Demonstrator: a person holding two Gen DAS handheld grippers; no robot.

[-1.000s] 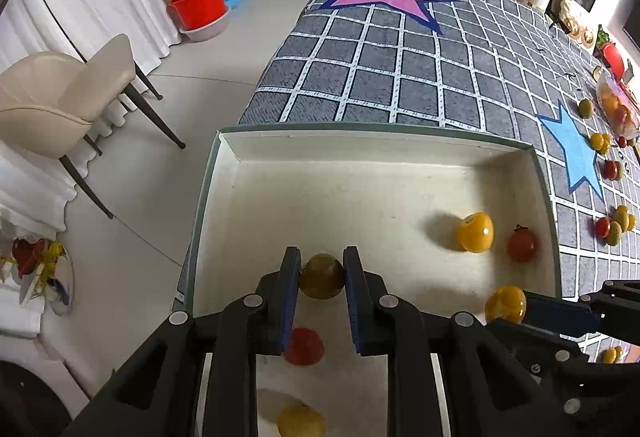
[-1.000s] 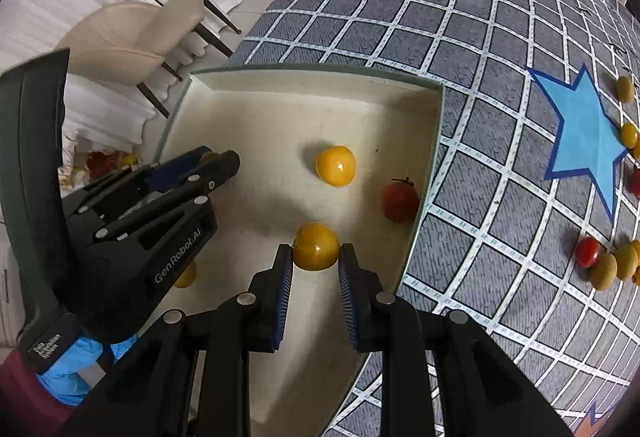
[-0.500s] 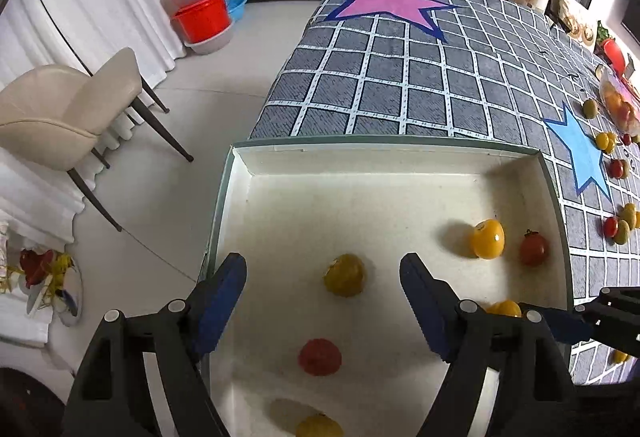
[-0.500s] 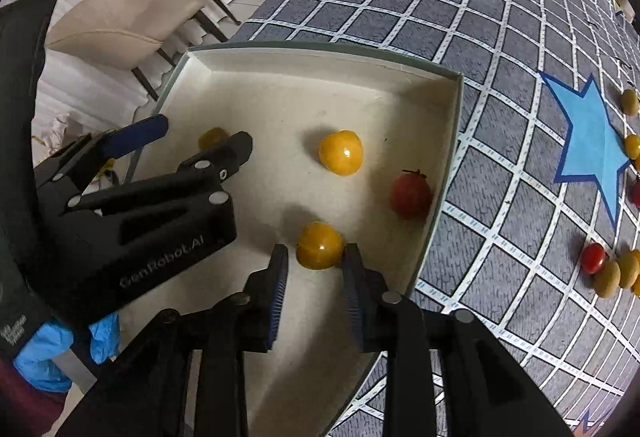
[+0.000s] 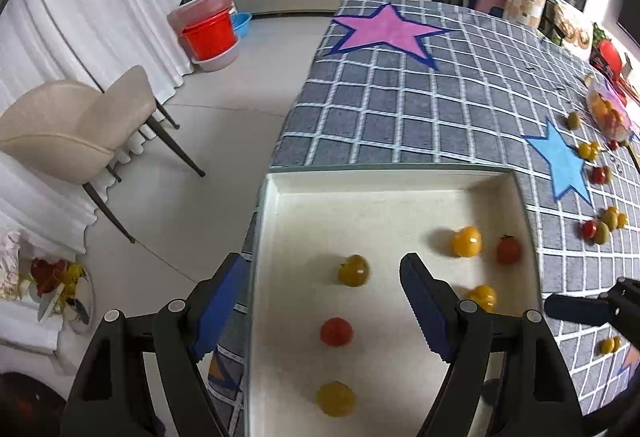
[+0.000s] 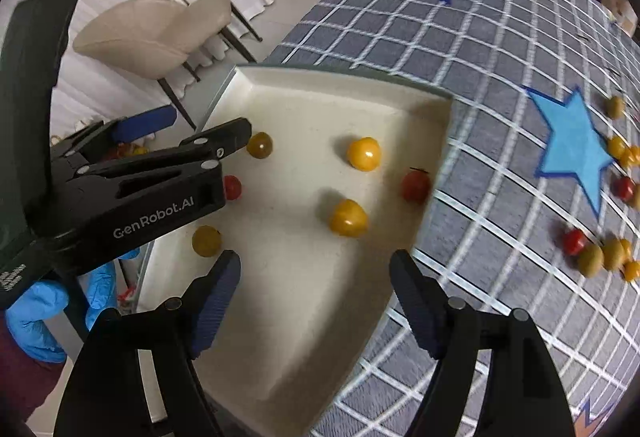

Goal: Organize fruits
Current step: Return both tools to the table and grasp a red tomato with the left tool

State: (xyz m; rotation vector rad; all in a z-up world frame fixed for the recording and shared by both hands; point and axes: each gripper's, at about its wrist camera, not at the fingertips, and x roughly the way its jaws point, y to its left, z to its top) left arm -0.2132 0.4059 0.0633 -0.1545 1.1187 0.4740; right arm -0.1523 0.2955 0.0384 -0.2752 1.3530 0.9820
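Left gripper jaws wide apart, holding nothing, above shallow cream tray. Right gripper jaws just opened, nothing between. Six small yellow and red tomatoes lie loose in tray.

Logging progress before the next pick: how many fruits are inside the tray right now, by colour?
yellow fruits: 4
red fruits: 2
Total in the tray: 6
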